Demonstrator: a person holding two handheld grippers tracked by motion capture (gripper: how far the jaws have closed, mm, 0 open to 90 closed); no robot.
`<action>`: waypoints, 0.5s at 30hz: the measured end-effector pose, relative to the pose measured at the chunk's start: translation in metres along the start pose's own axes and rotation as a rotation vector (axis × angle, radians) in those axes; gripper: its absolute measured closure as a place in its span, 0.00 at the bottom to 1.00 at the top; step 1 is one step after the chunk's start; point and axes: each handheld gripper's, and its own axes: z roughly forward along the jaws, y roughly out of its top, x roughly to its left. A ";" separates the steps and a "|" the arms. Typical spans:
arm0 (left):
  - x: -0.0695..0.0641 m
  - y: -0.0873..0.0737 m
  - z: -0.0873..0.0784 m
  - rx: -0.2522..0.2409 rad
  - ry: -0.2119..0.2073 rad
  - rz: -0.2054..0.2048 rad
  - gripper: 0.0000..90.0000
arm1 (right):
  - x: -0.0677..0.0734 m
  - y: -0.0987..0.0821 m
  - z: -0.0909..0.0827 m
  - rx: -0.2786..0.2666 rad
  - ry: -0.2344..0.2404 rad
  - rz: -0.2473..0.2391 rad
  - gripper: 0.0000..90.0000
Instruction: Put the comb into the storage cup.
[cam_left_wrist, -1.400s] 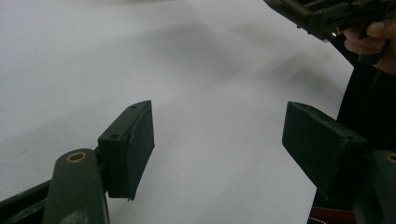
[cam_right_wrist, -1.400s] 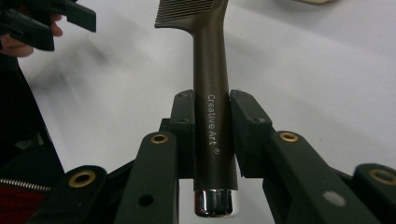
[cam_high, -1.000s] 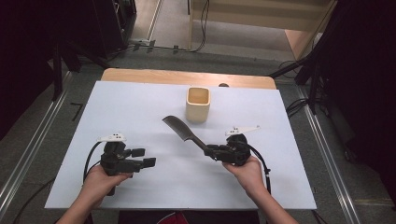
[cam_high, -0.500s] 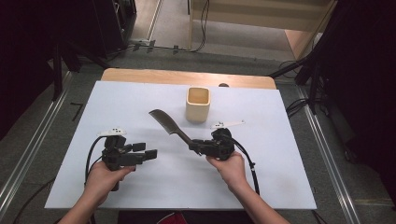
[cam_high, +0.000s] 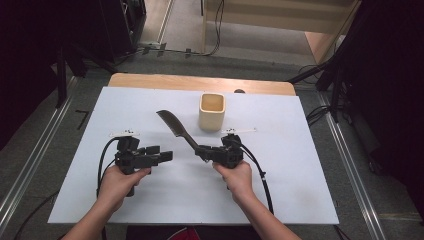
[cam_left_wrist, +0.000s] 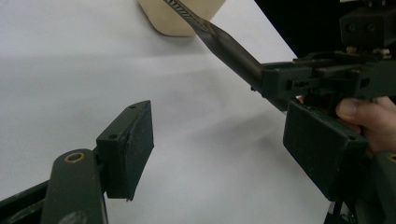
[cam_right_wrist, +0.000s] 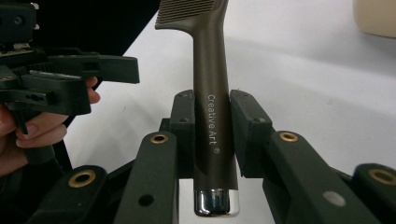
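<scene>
A dark brown comb (cam_high: 175, 127) with a chrome-capped handle (cam_right_wrist: 212, 107) is held above the white tabletop (cam_high: 300, 175). My right gripper (cam_high: 202, 151) is shut on that handle, and its pads (cam_right_wrist: 245, 135) press both sides. The toothed end points away to the far left, toward the beige cup (cam_high: 212, 111). My left gripper (cam_high: 165, 155) hovers a short way to the left and faces the right one. It is open, with nothing between its jaws (cam_left_wrist: 224, 154). From the left gripper view the comb (cam_left_wrist: 224, 44) slants up across the cup (cam_left_wrist: 182, 18).
The beige cup stands upright at the middle back of the table, just beyond the comb's teeth. A wooden strip (cam_high: 200, 82) runs along the far edge. Cables trail from both grippers. Dark floor and metal rails lie on both sides.
My right gripper has carried the comb leftward, toward the left gripper. The left gripper has edged slightly right and up. Both grips look unchanged.
</scene>
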 end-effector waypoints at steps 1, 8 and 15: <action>0.001 0.002 0.002 -0.013 -0.004 -0.014 0.29 | 0.000 0.000 0.003 -0.010 0.007 0.008 0.78; 0.003 0.011 0.007 -0.038 0.004 -0.031 0.29 | -0.001 0.000 0.009 -0.035 0.022 0.038 0.78; 0.002 0.016 0.015 -0.046 0.020 -0.033 0.29 | 0.001 -0.002 0.019 -0.082 0.060 0.073 0.78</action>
